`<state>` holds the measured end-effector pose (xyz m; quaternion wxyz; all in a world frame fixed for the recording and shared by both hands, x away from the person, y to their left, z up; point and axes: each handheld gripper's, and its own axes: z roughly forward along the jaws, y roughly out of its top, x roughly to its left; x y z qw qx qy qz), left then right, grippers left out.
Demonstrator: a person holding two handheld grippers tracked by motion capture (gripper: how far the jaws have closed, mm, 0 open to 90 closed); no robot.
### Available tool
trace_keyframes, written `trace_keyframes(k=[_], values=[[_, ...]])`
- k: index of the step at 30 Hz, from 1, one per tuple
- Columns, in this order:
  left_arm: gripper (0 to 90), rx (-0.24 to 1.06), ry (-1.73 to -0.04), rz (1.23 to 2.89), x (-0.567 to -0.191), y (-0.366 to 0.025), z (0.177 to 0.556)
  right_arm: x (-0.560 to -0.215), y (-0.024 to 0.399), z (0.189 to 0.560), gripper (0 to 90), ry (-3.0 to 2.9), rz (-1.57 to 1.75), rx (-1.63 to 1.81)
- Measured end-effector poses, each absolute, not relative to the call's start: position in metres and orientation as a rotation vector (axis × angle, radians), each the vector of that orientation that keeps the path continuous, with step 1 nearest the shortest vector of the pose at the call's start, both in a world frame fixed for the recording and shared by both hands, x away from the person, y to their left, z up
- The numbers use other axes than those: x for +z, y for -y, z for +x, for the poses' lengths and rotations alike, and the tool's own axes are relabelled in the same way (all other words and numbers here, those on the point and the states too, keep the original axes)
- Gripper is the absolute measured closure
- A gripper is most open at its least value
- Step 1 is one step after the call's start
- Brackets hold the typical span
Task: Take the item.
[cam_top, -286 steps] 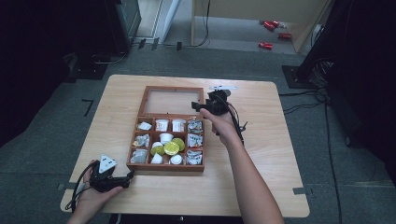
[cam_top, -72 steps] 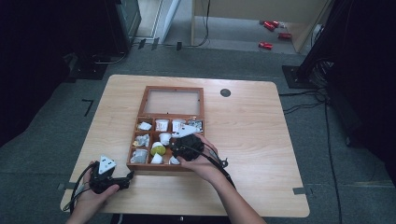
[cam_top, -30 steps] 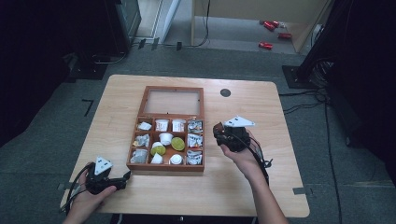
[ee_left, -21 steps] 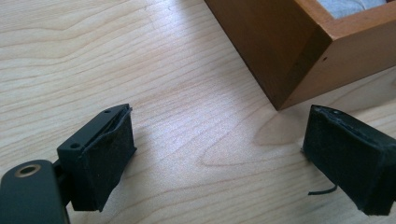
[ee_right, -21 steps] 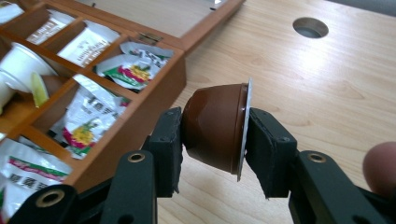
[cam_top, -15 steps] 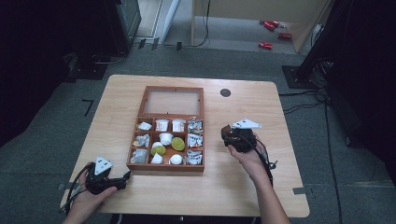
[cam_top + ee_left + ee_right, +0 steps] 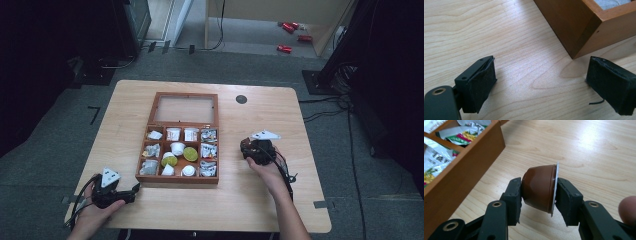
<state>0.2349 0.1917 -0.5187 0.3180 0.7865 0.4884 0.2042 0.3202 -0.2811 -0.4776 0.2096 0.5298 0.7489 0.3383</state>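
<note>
My right gripper [image 7: 538,195] is shut on a brown coffee capsule [image 7: 539,190], held sideways just above the table, right of the wooden box [image 7: 461,167]. In the high view that gripper [image 7: 248,148] hangs low beside the box's right wall [image 7: 218,150]. The open wooden box [image 7: 181,178] has a glass lid lying flat behind it and compartments with sachets, white capsules and green capsules [image 7: 190,154]. My left gripper [image 7: 541,85] stands open on the table, nothing between its pads, close to the box's front left corner [image 7: 576,42]. From above, it [image 7: 135,189] rests at the table's front left.
A round black grommet [image 7: 241,99] is set in the table behind the box. The table's right half around my right hand is bare wood [image 7: 300,200]. Cables trail off the table's right edge to the floor.
My right gripper has carried the brown capsule away from the box to the right and sunk toward the table. The left gripper has stayed put.
</note>
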Motion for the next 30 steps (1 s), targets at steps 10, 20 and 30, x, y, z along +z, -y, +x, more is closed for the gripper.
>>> trace_keyframes(k=[10, 20, 30], values=[[9.4, 0.538, -1.288, 2.068, -0.519, -0.192, 0.235, -0.491, 0.278, 0.323, 57.8, -2.111, 1.478, 0.881], [9.5, 0.539, -1.29, 2.067, -0.519, -0.192, 0.235, -0.494, 0.276, 0.322, 57.4, -2.125, 1.459, 0.865], [9.4, 0.538, -1.291, 2.066, -0.519, -0.192, 0.235, -0.498, 0.27, 0.32, 45.3, -2.178, 1.428, 0.9]])
